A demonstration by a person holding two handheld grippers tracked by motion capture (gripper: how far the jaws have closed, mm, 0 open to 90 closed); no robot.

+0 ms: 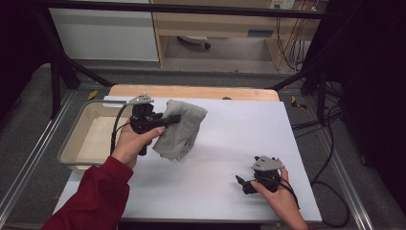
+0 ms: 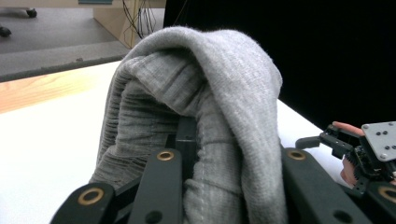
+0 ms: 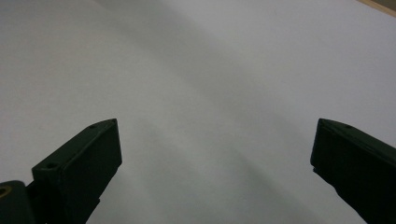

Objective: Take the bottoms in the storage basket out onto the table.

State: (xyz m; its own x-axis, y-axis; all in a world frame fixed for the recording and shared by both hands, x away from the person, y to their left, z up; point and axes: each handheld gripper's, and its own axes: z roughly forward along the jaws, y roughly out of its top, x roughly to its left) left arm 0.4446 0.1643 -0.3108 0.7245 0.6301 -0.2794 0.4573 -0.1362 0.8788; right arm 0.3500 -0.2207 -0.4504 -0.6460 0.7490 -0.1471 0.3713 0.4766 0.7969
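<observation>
A grey knitted cloth [image 1: 182, 128] hangs above the white table sheet [image 1: 225, 143], bunched and draped over my left gripper [image 1: 174, 118], which is shut on it. In the left gripper view the grey cloth [image 2: 205, 116] folds over and between the black jaws, hiding the fingertips. My right gripper [image 1: 242, 184] rests low over the sheet near the front right, held by a hand. In the right gripper view my right gripper [image 3: 215, 154] stands open with bare white sheet [image 3: 210, 70] between the jaws.
A beige tray [image 1: 76, 125] with a metal rim sits at the left edge of the table, beside the left hand. A wooden strip [image 1: 191, 91] borders the far edge. Cables [image 1: 330, 143] run along the floor at the right.
</observation>
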